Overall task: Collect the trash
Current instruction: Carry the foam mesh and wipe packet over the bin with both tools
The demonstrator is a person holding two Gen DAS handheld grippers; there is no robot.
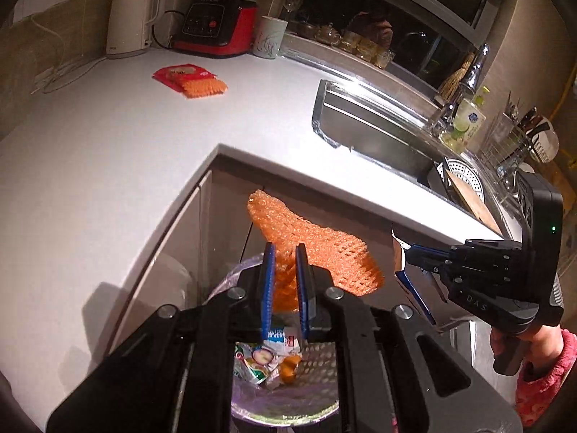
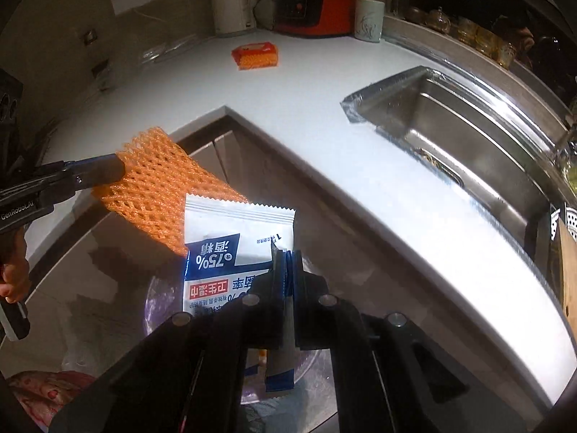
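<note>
Both grippers hang over the trash bin that stands on the floor below the inner corner of the white counter, and each carries a piece of trash. The left gripper has its jaws narrow, pinched on a piece of orange foam net that sticks up and out to the side above the bin mouth. The right gripper is clamped tight on the edge of a white and blue wipes packet, which hangs flat in front of it, with the net just beside and partly behind it in the right wrist view. The bin, lined with a pale bag, already holds crumpled wrappers. The step in hand looks like dropping both pieces. To do it well, each piece should sit squarely over the opening before the jaws part; the net is light and springy and juts past the rim, so lowering it closer first would likely stop it from drifting onto the floor. One more red packet with orange net lies far back on the counter, near the kettle, not yet collected.
</note>
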